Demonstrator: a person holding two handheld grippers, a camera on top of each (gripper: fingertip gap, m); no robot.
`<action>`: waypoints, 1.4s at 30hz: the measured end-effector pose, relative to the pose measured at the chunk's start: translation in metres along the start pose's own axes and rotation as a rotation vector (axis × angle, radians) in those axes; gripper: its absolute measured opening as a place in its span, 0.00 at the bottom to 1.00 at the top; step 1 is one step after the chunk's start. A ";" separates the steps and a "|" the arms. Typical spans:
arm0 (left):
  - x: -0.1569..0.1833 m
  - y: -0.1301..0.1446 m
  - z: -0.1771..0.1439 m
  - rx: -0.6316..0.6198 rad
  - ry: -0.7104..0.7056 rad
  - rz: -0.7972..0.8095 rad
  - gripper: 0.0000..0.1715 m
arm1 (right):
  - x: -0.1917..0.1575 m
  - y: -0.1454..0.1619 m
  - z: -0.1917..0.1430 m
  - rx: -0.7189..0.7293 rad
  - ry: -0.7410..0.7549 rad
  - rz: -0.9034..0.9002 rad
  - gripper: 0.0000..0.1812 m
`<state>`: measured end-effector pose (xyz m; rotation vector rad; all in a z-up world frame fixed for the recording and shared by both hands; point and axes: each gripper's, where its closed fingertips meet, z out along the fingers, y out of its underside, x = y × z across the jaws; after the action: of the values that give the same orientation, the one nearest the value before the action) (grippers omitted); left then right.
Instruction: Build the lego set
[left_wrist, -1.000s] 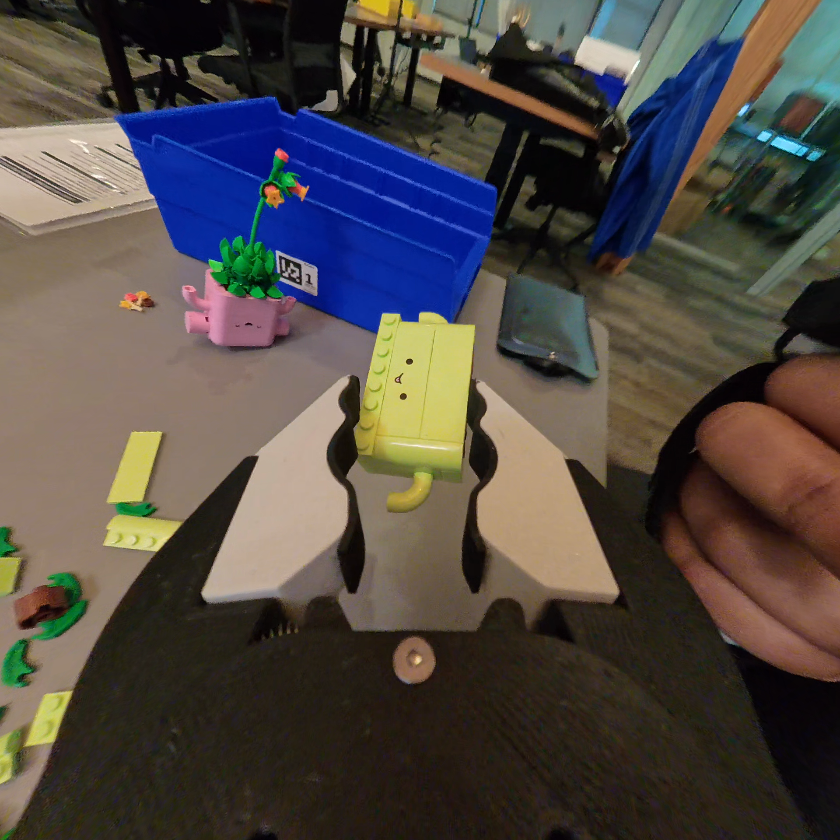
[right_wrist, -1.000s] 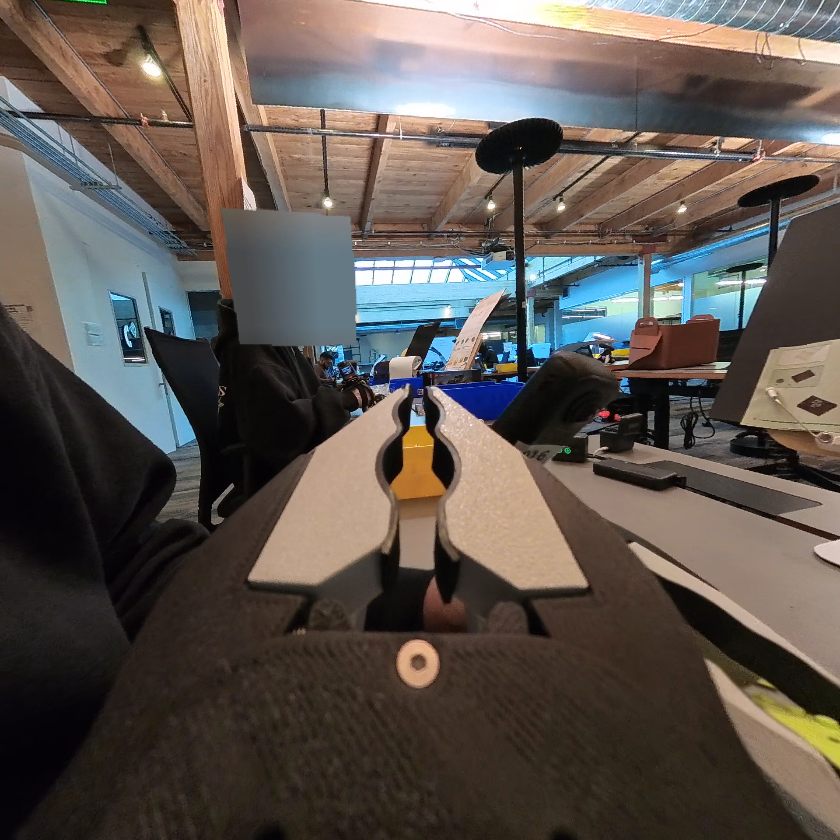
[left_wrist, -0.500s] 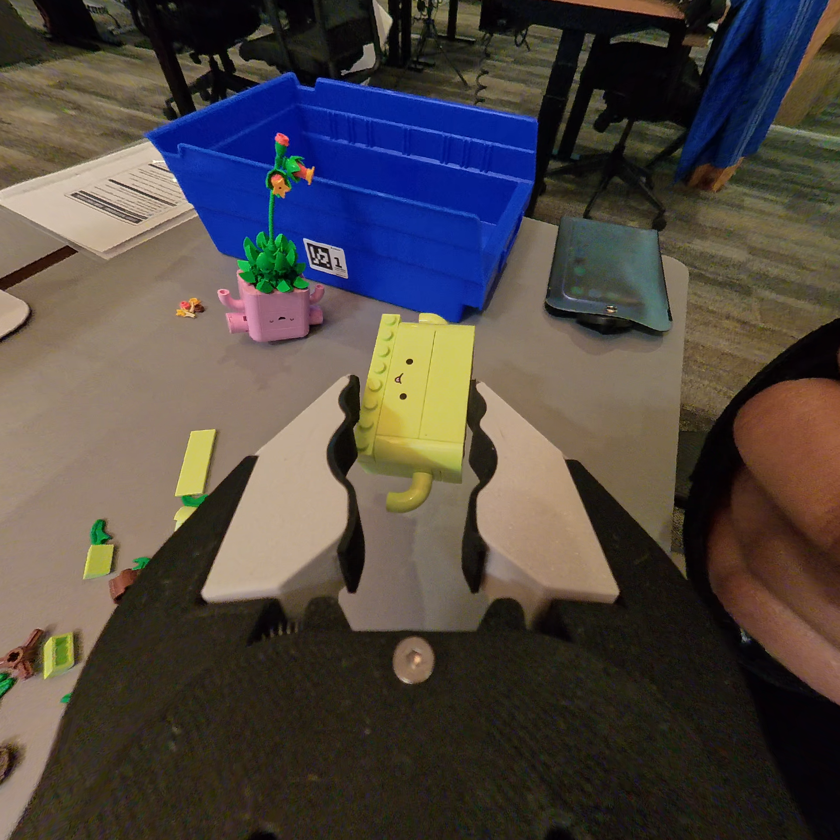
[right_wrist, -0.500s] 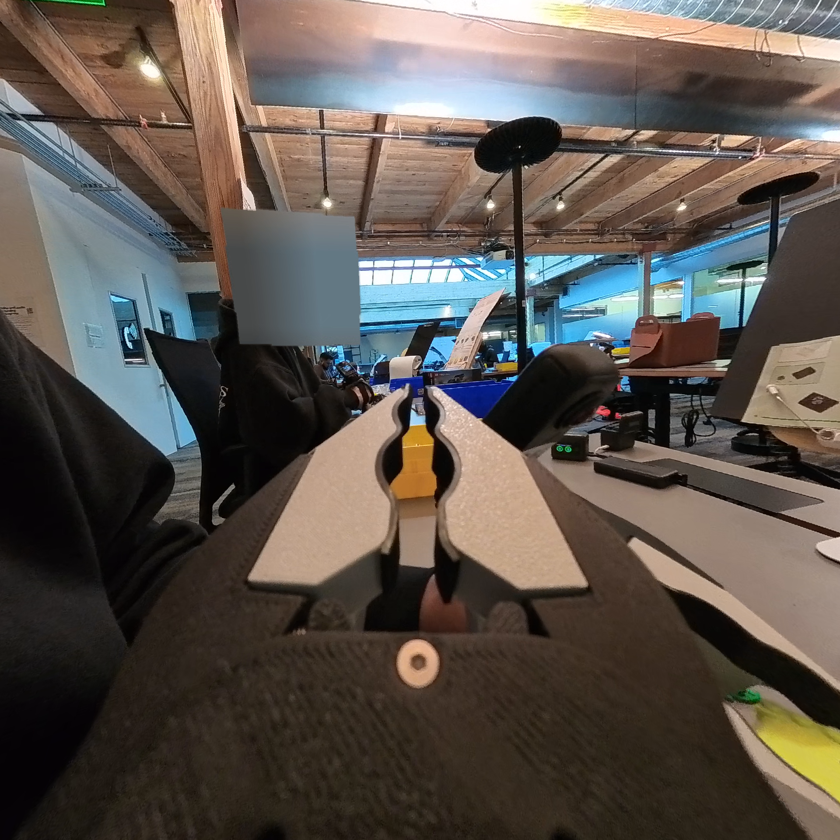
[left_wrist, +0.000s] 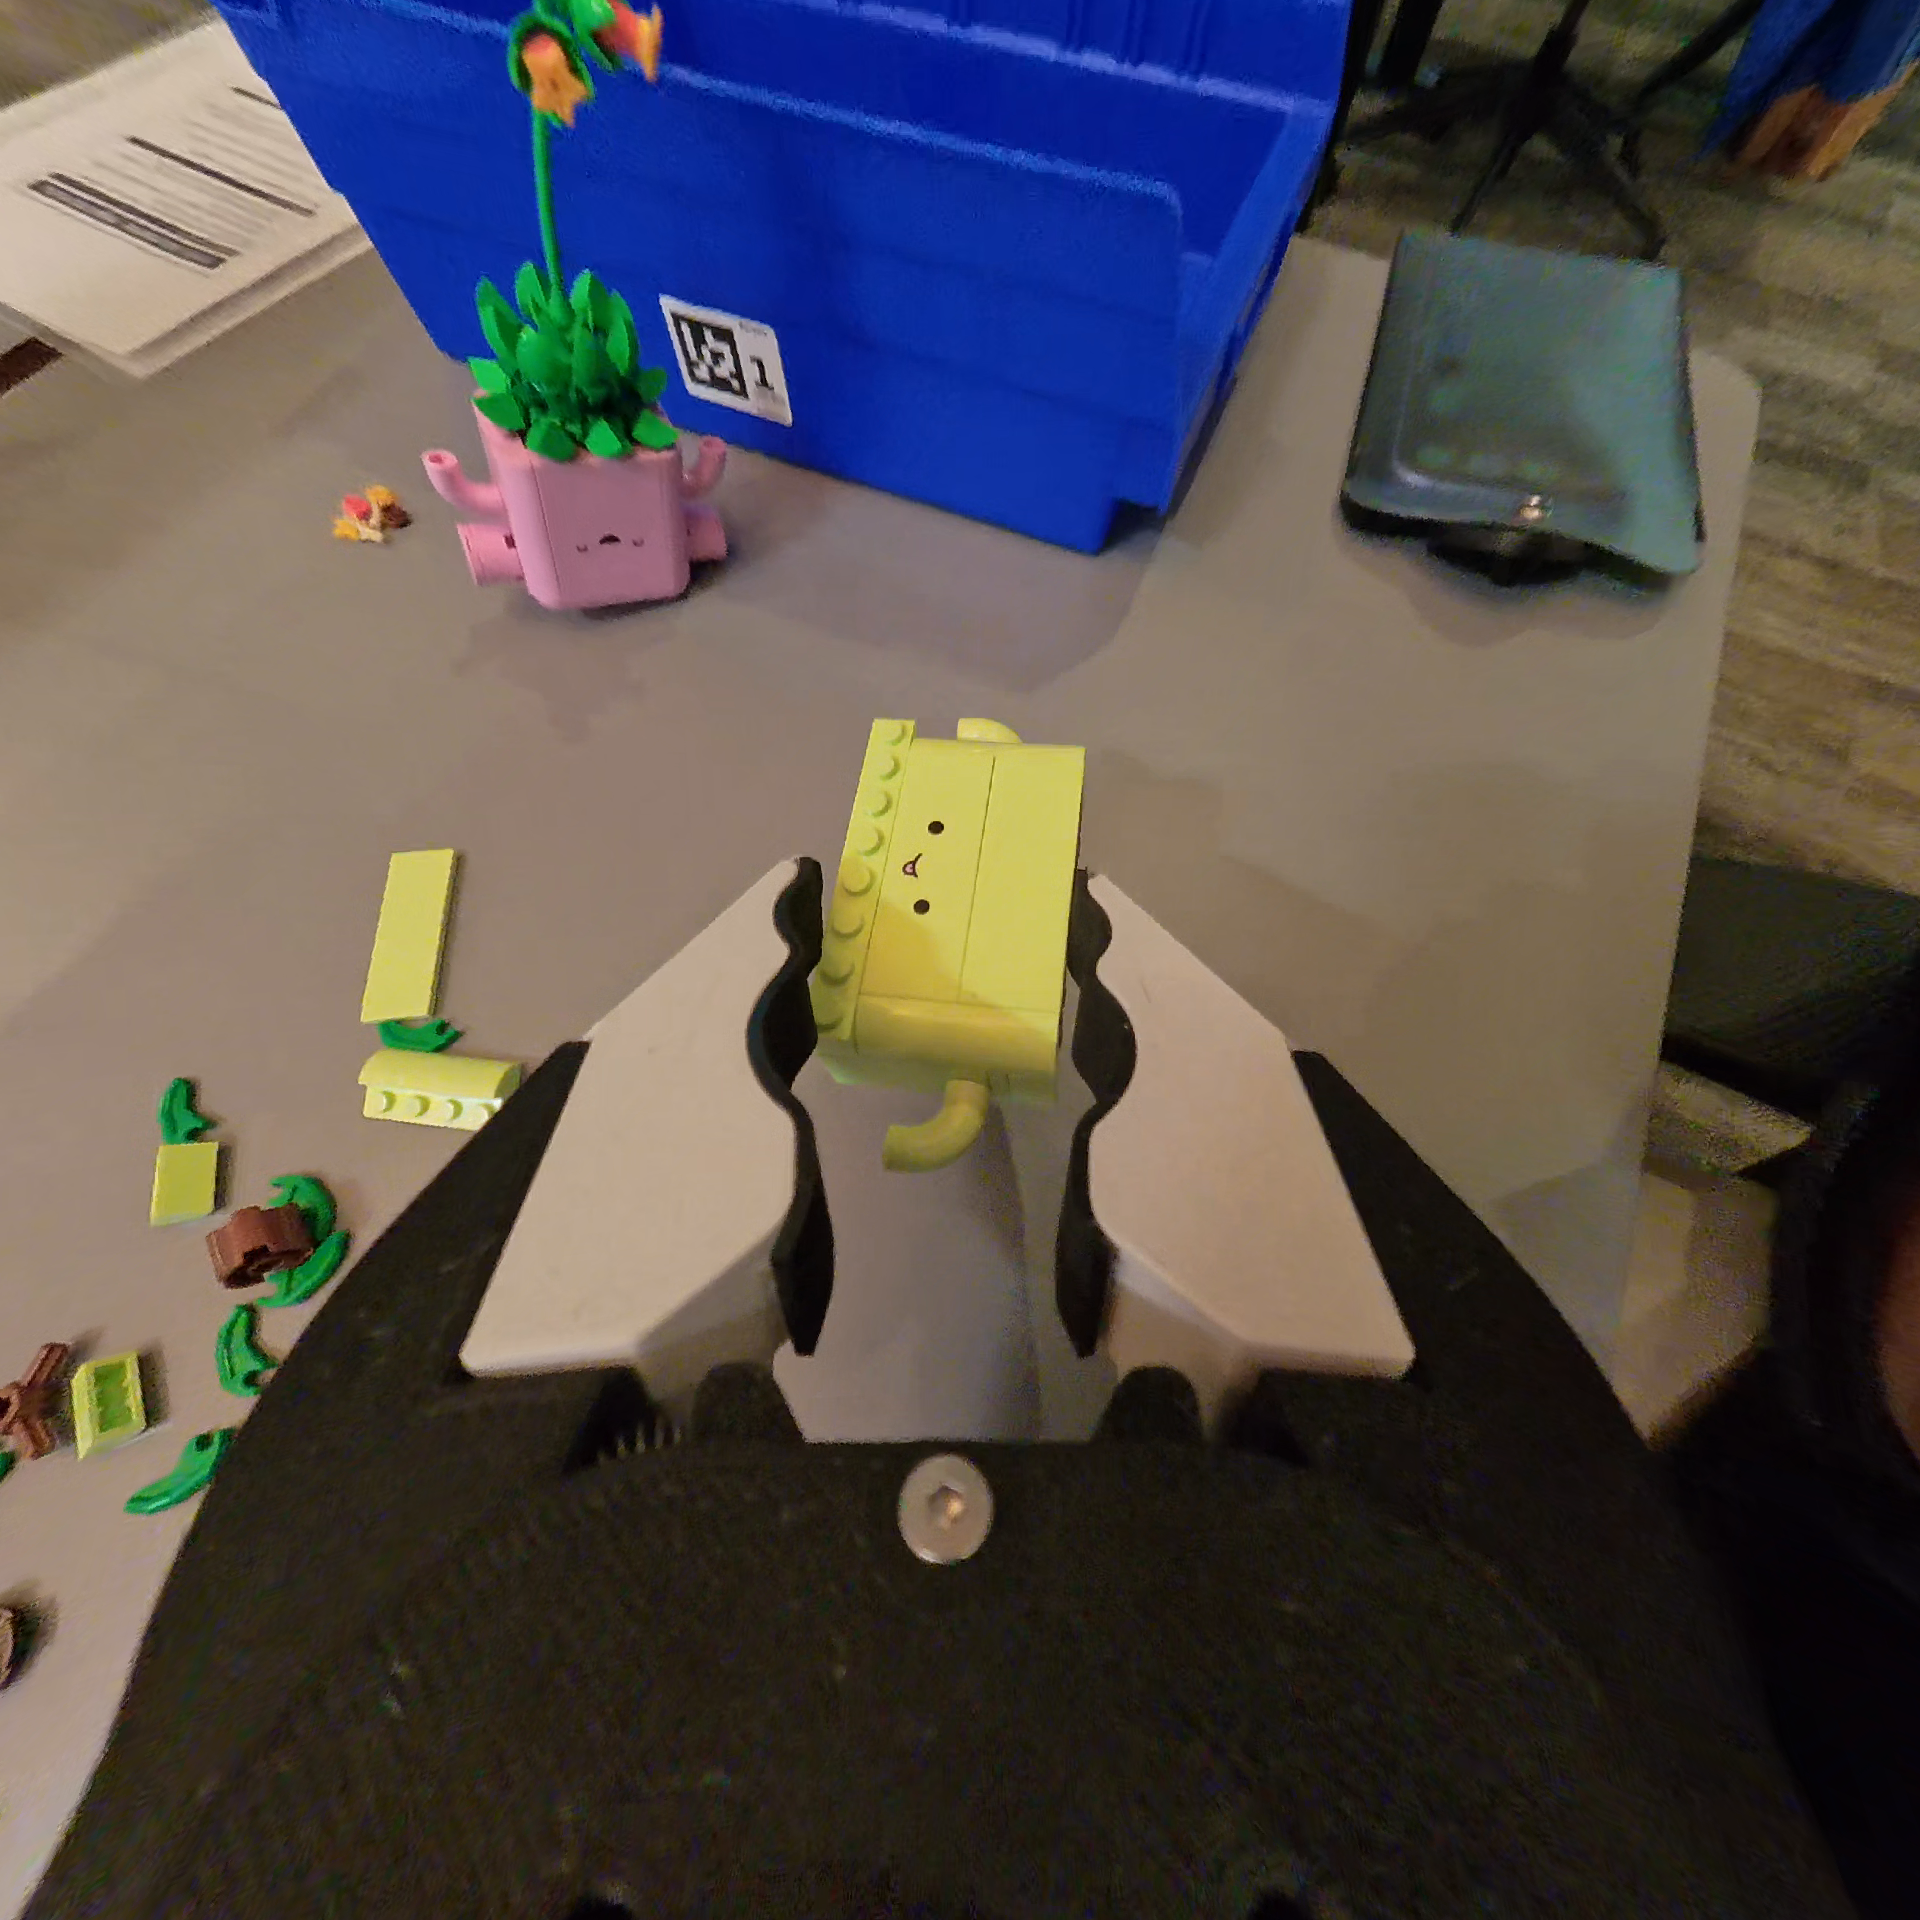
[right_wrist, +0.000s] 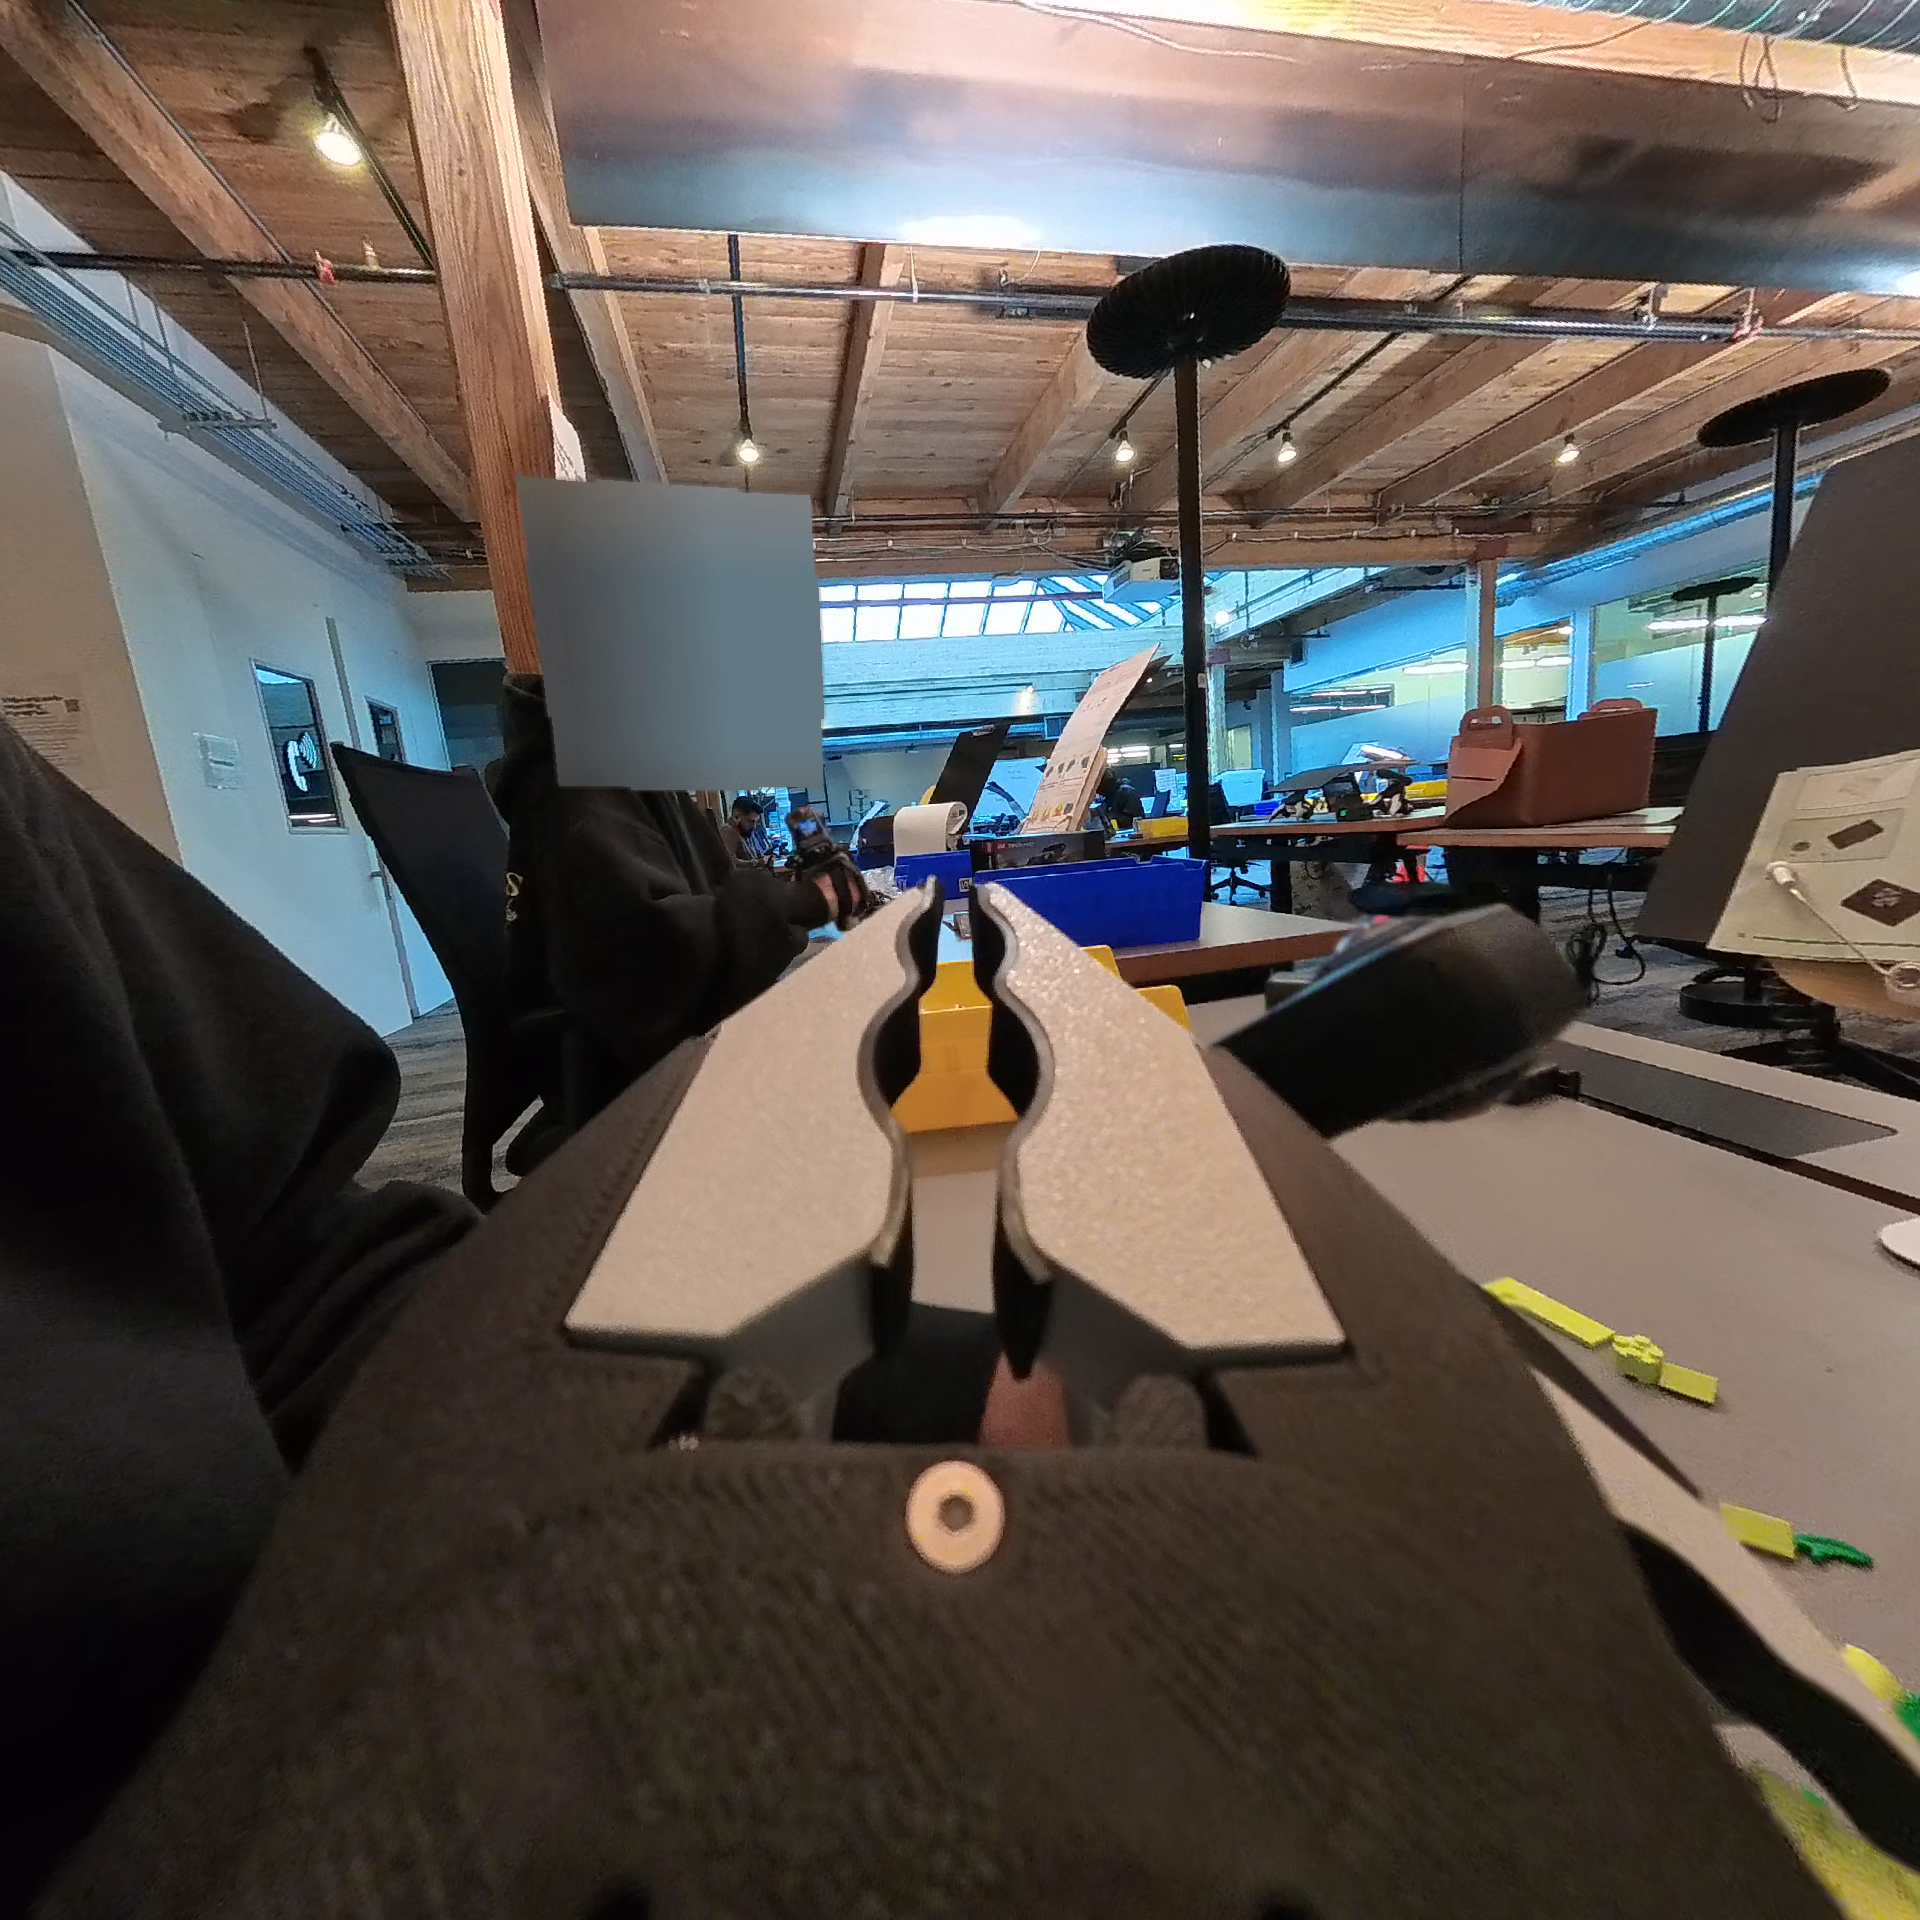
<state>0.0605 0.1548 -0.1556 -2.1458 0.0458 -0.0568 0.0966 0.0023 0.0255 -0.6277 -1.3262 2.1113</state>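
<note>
2 grippers: left gripper (left_wrist: 943, 894) jaws clamp the lime pot (left_wrist: 956, 914); right gripper (right_wrist: 958, 914) jaws nearly together, empty. Next, probably fetch the flat tile (left_wrist: 408, 935) at 9 o'clock.

A grey table (left_wrist: 935, 644) is seen. At 12 o'clock a blue bin (left_wrist: 935, 260) is set, with a pink potted lego plant (left_wrist: 592, 499) at 11. Loose lime and green lego pieces (left_wrist: 405, 935) are scattered at 9.

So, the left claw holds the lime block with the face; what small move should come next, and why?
Probably lower the lime block onto the bare grey table. The left claw is clamping it off the table, its studded side faces left, and the loose lime tile lies there, so the shut, empty right claw could fetch it.
</note>
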 end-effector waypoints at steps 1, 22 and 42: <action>0.001 0.003 0.002 -0.017 -0.001 0.011 0.27 | 0.000 0.000 0.000 -0.001 0.001 -0.001 0.02; 0.028 0.004 0.091 -0.224 0.087 0.158 0.27 | -0.006 0.004 0.004 -0.038 0.006 -0.056 0.01; -0.118 0.029 -0.124 0.265 -0.004 -0.285 0.09 | 0.131 0.092 -0.017 -0.470 0.371 -0.102 0.06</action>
<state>-0.0651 0.0418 -0.1155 -1.8740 -0.2575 -0.2124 -0.0079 0.0691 -0.0770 -1.0593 -1.5974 1.5075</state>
